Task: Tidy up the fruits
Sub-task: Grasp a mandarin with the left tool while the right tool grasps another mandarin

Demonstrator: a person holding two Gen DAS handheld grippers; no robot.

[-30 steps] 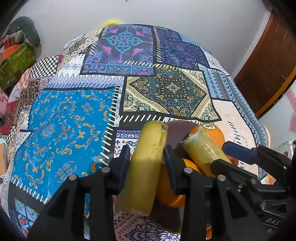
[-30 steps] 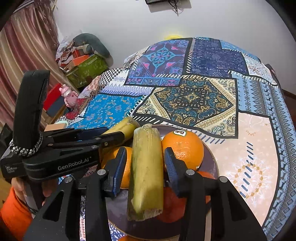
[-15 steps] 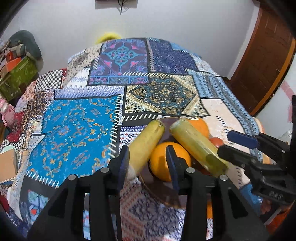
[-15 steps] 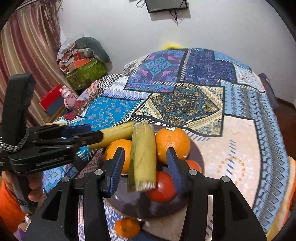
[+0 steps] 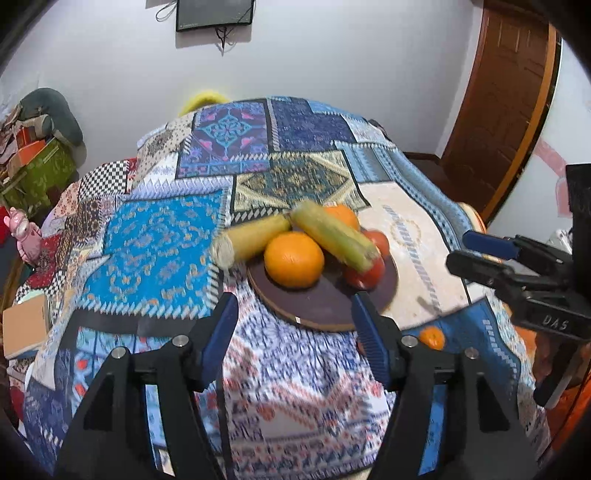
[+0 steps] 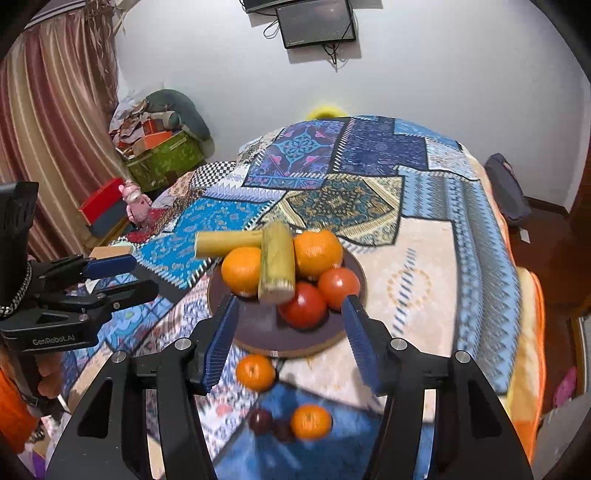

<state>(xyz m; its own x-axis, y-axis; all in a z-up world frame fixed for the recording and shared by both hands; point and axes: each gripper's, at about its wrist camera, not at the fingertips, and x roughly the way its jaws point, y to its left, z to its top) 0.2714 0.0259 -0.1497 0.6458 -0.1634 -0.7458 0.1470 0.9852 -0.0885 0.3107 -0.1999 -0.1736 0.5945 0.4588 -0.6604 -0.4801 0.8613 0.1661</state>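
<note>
A dark round plate (image 5: 325,306) (image 6: 258,325) on the patchwork cloth holds two oranges (image 5: 294,259) (image 6: 242,270), two red tomatoes (image 6: 306,305) and two yellow-green cane pieces (image 5: 334,234) (image 6: 276,263); one piece (image 5: 251,239) (image 6: 227,243) sticks out over the plate's left rim. My left gripper (image 5: 294,330) is open and empty, pulled back short of the plate. My right gripper (image 6: 289,338) is open and empty, also back from the plate. Two small oranges (image 6: 255,372) (image 6: 311,421) and dark plums (image 6: 261,421) lie on the cloth near me.
The table's patterned cloth (image 5: 159,243) stretches far behind the plate. A pink toy (image 6: 133,201) and boxes (image 6: 162,155) stand at the left by a curtain. A wooden door (image 5: 506,92) is at the right. A screen (image 6: 316,22) hangs on the wall.
Both grippers let go of the cane pieces, opened wide and drew back and up from the plate. The two pieces now rest on the fruit.
</note>
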